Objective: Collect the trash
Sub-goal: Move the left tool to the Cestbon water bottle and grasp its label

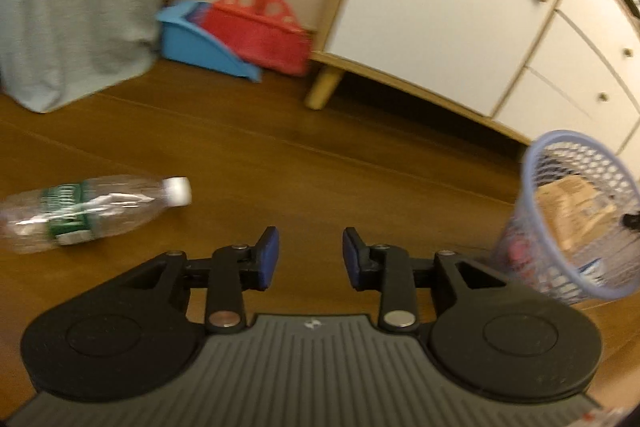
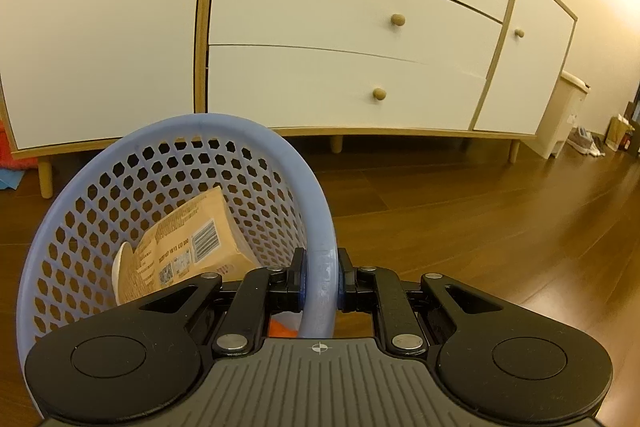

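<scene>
Two grippers | left gripper [image 1: 310,257]: fingers apart, empty, above wooden floor [image 1: 320,163] | plastic bottle [image 1: 92,213]: lying on floor to its left | right gripper [image 2: 320,281]: clamped on rim of blue basket [image 2: 256,135] | basket holds tan package [image 2: 180,247]

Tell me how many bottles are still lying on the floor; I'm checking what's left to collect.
1. A clear plastic bottle lies on its side on the wooden floor, left of the open left gripper. Others may be out of view or hidden in the basket.
</scene>
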`<state>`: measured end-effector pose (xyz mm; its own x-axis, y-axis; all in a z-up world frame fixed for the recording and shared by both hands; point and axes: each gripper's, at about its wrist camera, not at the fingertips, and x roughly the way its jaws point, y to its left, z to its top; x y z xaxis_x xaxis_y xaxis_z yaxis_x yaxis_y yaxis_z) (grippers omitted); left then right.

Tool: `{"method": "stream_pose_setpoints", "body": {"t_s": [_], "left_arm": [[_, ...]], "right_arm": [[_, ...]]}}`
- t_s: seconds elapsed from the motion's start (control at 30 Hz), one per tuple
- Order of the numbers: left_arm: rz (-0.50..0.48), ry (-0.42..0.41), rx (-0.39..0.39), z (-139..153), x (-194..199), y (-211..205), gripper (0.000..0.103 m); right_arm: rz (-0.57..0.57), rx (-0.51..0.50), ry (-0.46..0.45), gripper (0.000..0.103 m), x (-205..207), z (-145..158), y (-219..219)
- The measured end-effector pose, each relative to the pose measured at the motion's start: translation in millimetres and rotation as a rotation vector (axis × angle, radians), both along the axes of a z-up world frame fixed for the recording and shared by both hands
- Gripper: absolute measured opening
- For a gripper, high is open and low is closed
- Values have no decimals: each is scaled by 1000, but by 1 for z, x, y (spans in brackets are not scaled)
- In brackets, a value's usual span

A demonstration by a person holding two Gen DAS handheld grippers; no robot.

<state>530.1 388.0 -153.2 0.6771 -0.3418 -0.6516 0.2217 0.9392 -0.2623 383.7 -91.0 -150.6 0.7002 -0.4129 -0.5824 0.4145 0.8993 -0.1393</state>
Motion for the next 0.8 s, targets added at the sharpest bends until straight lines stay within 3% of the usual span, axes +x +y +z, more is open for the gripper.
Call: {"method": "stream_pose_setpoints", "body": {"t_s": [0.43,0.57,0.8], "left_arm": [[62,-34,253,-10,25,63,44],[44,-39,329,-17,39,75,53],[-12,-12,443,-41,61,92,57]], "right_arm": [[-22,-2,7,10,10,-2,2],[-36,6,12,10,9,-1,4],[-64,-4,18,11,10,0,15]]}}
